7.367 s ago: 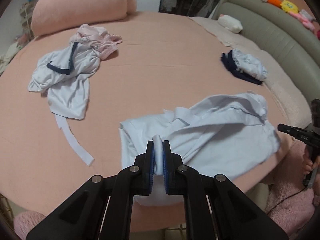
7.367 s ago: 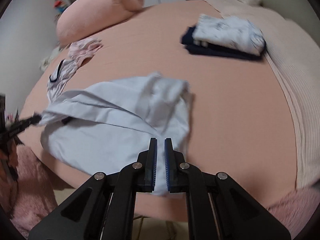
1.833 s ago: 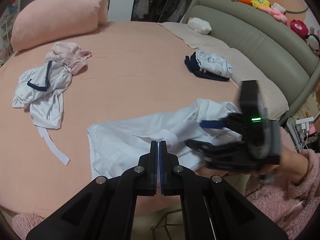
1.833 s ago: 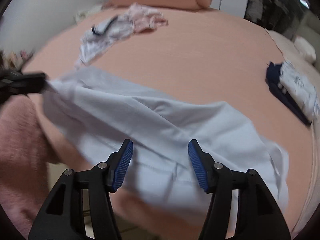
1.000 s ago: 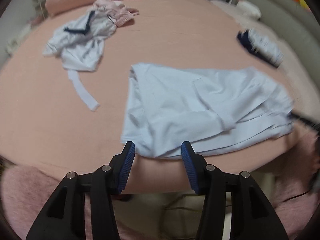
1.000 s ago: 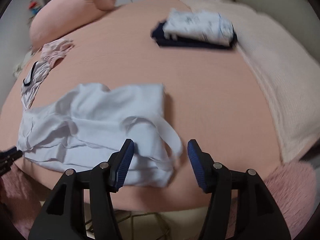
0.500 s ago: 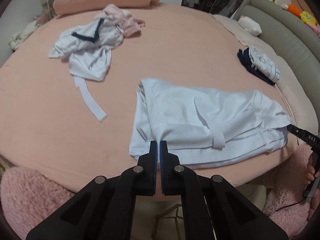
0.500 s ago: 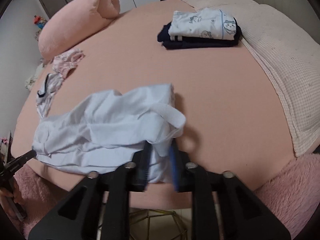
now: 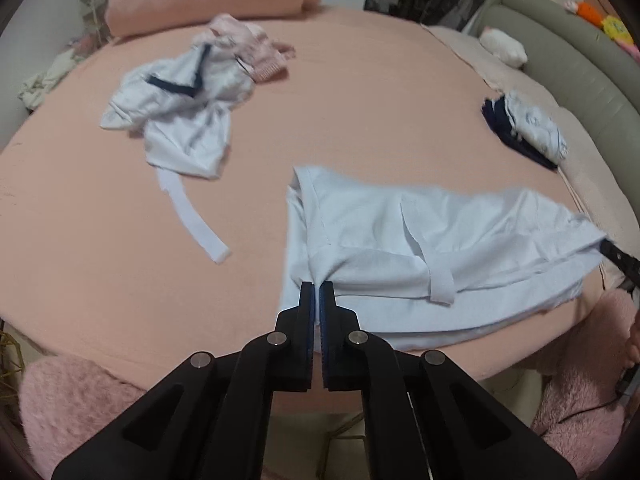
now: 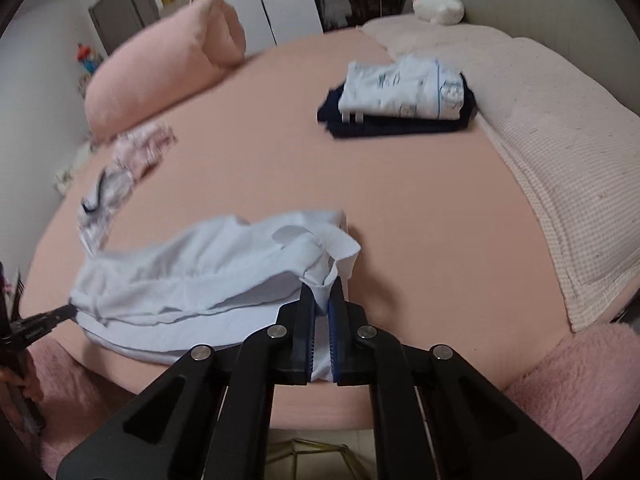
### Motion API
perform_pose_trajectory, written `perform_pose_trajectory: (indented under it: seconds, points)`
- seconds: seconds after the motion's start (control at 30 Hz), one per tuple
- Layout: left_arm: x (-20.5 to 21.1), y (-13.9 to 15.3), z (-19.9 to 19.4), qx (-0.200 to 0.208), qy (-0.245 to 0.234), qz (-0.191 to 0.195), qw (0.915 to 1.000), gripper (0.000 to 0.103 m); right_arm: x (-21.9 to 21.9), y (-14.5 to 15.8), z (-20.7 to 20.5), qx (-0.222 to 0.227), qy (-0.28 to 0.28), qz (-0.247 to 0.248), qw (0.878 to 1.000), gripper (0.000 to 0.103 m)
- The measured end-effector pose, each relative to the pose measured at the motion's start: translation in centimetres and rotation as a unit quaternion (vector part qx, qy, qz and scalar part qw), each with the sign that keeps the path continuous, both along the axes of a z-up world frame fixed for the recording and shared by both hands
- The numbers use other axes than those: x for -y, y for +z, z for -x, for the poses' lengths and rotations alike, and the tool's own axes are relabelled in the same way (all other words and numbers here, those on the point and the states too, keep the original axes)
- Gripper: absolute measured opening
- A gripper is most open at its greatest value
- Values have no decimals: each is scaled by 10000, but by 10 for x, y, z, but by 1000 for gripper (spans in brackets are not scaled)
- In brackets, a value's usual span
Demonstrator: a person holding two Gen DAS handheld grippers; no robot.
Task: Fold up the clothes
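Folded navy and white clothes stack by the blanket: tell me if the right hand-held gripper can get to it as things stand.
Probably not yet. The right hand-held gripper is shut on the pale blue garment. The bare pink bedsheet lies between it and the folded navy and white clothes stack.

Bed sheet [image 9: 380,112]: salmon pink, plain.
Garment [image 9: 440,248]: pale blue-white, plain.
Bolster [image 10: 160,76]: pink, plain.
Crumpled top [image 9: 180,108]: white, navy trim.
Small garment [image 9: 256,48]: pink, faint pattern.
Folded stack [image 10: 404,96]: white with pale blue print, on navy.
Blanket [image 10: 560,160]: cream, fine check.
Gripper pads [image 10: 309,336]: blue; arms black.
Sleeves [image 10: 580,400]: fuzzy pink.
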State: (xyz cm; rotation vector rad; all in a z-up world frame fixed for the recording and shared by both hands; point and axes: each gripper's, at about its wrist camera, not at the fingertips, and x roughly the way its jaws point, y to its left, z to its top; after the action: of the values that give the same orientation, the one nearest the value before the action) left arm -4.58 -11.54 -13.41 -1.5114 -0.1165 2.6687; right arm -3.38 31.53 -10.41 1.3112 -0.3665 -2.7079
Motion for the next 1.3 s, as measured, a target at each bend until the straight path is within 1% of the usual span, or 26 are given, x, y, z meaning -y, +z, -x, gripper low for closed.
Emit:
perform_pose_trajectory:
  seconds: [0.03, 0.1, 0.17, 0.2, 0.23, 0.27, 0.3, 0.33, 0.4, 0.43, 0.47, 0.5, 0.57, 0.67, 0.73, 0.77, 0.83, 0.9, 0.93, 1.0, 1.07, 1.13, 1.17, 1.2, 1.27, 1.3]
  points:
    - [2, -1, 0, 37, -10, 19, 10000, 2, -6, -2, -1, 53, -28, 254, 9997, 4]
    - [4, -13, 3, 334, -62, -149, 9993, 3, -21, -19, -1, 371, -260, 673, 9967, 4]
    - [2, -27, 5, 676, -106, -117, 9976, 6, -27, -47, 5, 1008, -471, 645, 9917, 6]
    - [1, -33, 6, 817, -87, -35, 9966, 7, -30, -61, 8, 1349, -576, 602, 9874, 21]
    - [0, -34, 6, 879, -49, 73, 9961, 8, -30, -68, 9, 1546, -638, 579, 9842, 22]
    - [-2, -31, 6, 828, -23, 187, 9964, 17, -29, -65, 10, 1516, -665, 467, 9851, 25]
    - [-4, -25, 4, 738, -11, 296, 9968, 23, -26, -57, 10, 1393, -690, 272, 9875, 34]
    - [-6, -17, 2, 613, 6, 420, 9972, 26, -22, -48, 9, 1241, -724, 48, 9896, 40]
    - [-9, -1, -3, 359, 90, 668, 9971, 35, -16, -28, 4, 888, -830, -458, 9915, 60]
    - [-13, 9, -6, 194, 122, 948, 9952, 35, -12, -20, 2, 753, -889, -723, 9906, 63]
    - [-20, 17, -8, 42, 68, 1207, 9927, 35, -8, -12, 0, 630, -939, -1000, 9885, 62]
    - [-29, 22, -9, -79, -136, 1262, 9919, 35, -5, -4, -2, 505, -943, -1160, 9875, 62]
    - [-48, 31, -10, -303, -673, 1191, 9901, 35, 0, 10, -4, 285, -827, -1263, 9881, 62]
    - [-80, 29, -7, -371, -1432, 731, 9863, 35, 14, 17, -1, 183, -274, -1188, 9924, 62]
    - [-103, 22, -2, -316, -1894, 383, 9806, 35, 27, 15, 1, 178, 204, -1076, 9938, 62]
    - [-114, 16, 1, -253, -2021, 364, 9784, 35, 33, 14, 2, 176, 443, -1019, 9936, 62]
    - [-132, 5, 6, -117, -2207, 533, 9738, 39, 49, 9, 5, 183, 940, -1001, 9904, 62]
    - [-145, -6, 8, 16, -2423, 830, 9666, 47, 66, -5, 14, 331, 1420, -1198, 9820, 62]
    - [-150, -10, 9, 65, -2518, 969, 9629, 48, 75, -12, 19, 419, 1649, -1291, 9769, 62]
    - [-152, -14, 10, 83, -2581, 1109, 9597, 49, 85, -28, 28, 613, 2012, -1479, 9664, 62]
    - [-152, -16, 10, 71, -2587, 1156, 9590, 49, 90, -43, 36, 777, 2182, -1705, 9578, 62]
    - [-150, -14, 11, 25, -2527, 1065, 9617, 39, 93, -54, 43, 900, 2324, -1851, 9506, 62]
    - [-148, -13, 11, 2, -2497, 1019, 9629, 22, 92, -54, 43, 877, 2373, -1781, 9509, 62]
    - [-147, -12, 12, -21, -2467, 973, 9642, 16, 89, -53, 43, 846, 2396, -1694, 9522, 54]
    - [-144, -10, 12, -67, -2407, 882, 9666, 15, 85, -51, 44, 824, 2351, -1563, 9558, 39]
    - [-143, -8, 12, -89, -2393, 827, 9674, 9, 83, -50, 44, 795, 2313, -1504, 9579, 30]
